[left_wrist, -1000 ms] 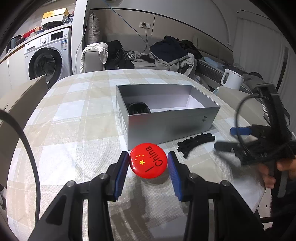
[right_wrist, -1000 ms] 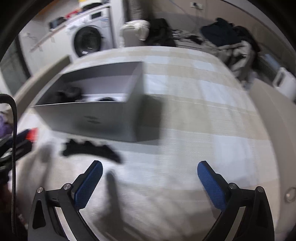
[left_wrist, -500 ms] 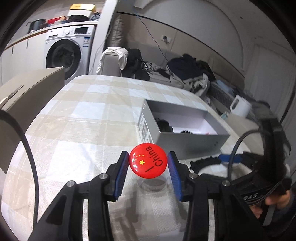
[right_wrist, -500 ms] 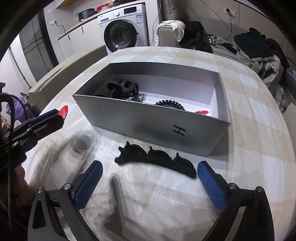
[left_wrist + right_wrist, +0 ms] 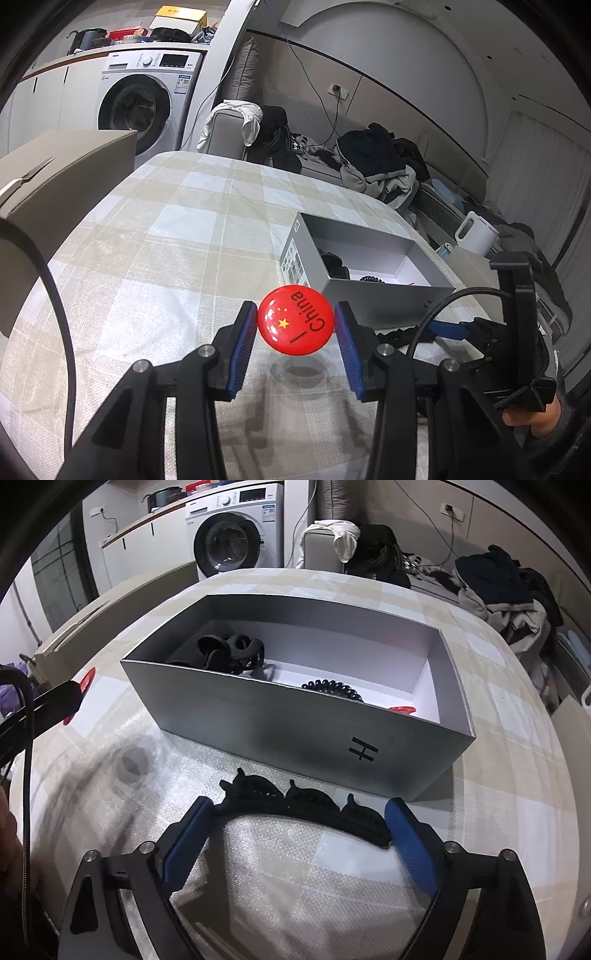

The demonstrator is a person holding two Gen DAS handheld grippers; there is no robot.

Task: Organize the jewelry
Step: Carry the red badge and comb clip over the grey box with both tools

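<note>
My left gripper is shut on a round red "I China" badge and holds it above the checked tablecloth, left of the open grey box. My right gripper is open, low over the table, with its blue pads either side of a long black hair clip that lies in front of the box. Inside the box are a black claw clip, a black coiled hair tie and a small red item.
The round table has a checked cloth. A white kettle stands beyond its right edge. A washing machine, a sofa with clothes and a beige chair back surround it.
My left gripper has lifted the badge off the table and swung left of the box. My right gripper has moved down and in, so its pads now flank the black hair clip.
</note>
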